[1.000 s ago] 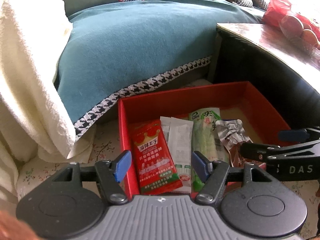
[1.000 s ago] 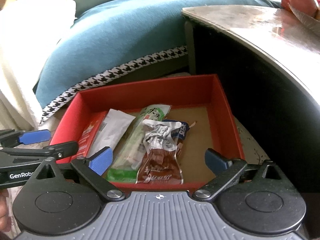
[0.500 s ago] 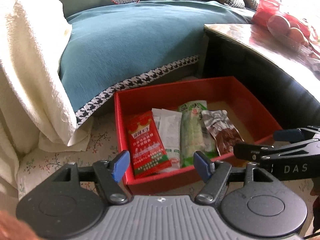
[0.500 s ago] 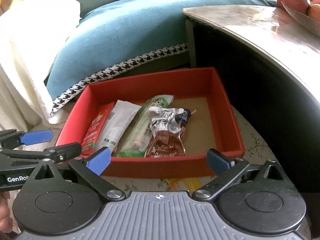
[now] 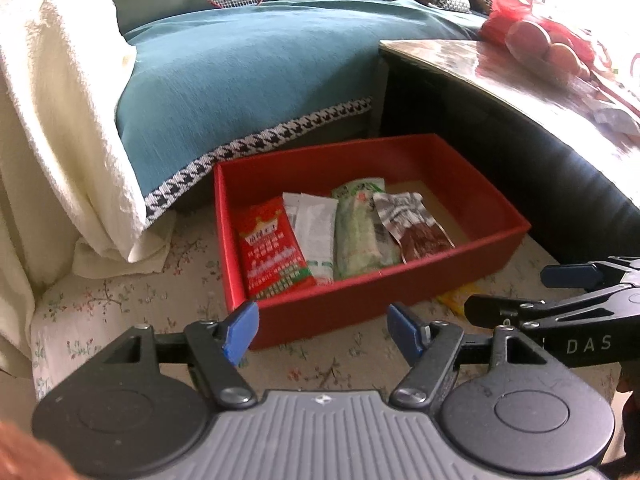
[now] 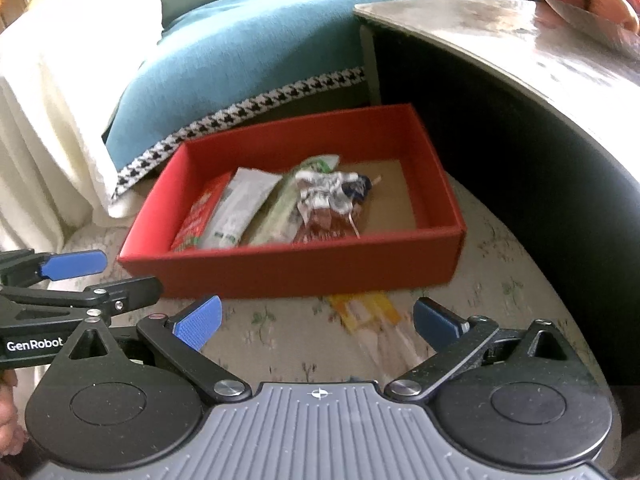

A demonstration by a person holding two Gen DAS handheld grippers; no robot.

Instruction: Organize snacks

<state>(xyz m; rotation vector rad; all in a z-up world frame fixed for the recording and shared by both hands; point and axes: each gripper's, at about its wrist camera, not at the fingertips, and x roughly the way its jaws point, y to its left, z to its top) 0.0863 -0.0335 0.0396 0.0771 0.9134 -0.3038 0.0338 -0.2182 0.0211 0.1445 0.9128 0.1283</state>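
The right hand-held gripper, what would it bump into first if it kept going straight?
Probably the yellow packet on the floor between its open fingers, then the red box wall behind it. Depth is hard to judge.

Each hand-held gripper, left (image 5: 322, 334) and right (image 6: 318, 322), has a ribbed grey body, two black round discs, black linkage arms with silver screws, and blue finger pads (image 6: 198, 322). White lettering reads "GenRobot" and "DAS".
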